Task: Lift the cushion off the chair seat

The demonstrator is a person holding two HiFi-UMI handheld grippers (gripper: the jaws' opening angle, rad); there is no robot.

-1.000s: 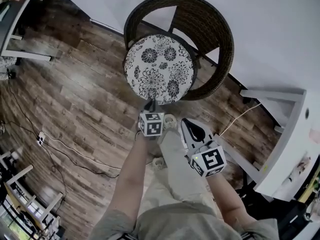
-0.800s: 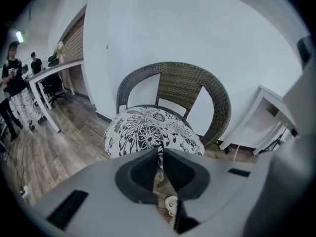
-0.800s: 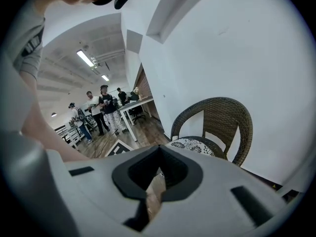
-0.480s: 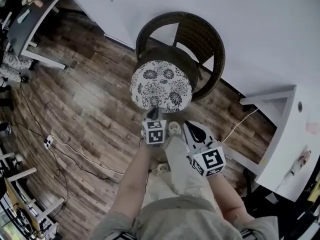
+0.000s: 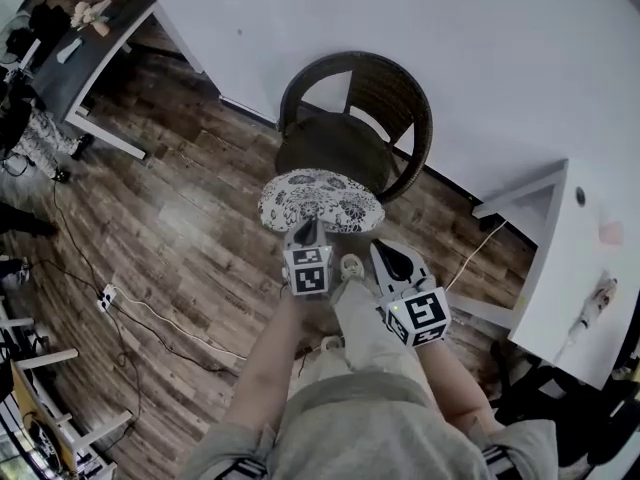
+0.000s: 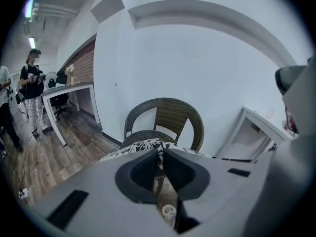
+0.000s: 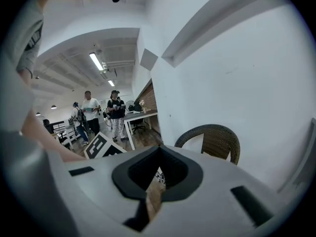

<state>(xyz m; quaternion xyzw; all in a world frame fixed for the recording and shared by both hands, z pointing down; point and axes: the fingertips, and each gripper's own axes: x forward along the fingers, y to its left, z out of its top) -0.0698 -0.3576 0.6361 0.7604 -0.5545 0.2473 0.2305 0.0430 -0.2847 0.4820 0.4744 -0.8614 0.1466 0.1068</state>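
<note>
Left gripper is clamping the near edge of the cushion. In the left gripper view the jaws are sitting almost fully closed, with the patterned fabric pinched between them. Grip is on the rim only, and the rest of the cushion is spreading away from the jaws toward the chair.

The cushion is sitting off the seat, which is showing bare and dark inside the wicker chair. You are holding the cushion up in front of the chair, on your side of it. In the head view its far edge is overlapping the seat's front rim. I can't tell from here whether a gap is opening there or the two are touching. The cushion is sagging a bit on both sides of the pinch point.

Right gripper is hanging just beside the cushion's near right edge, not touching it. In the right gripper view its jaws are meeting at the tips with nothing between them, so it's closed and empty. That view is looking past the chair at the white wall.

Your shoe is showing between the two grippers, on the wood floor. A white table is standing to the right, a dark desk at upper left. A cable is running across the floor on the left. People are standing by the desk in the background.
</note>
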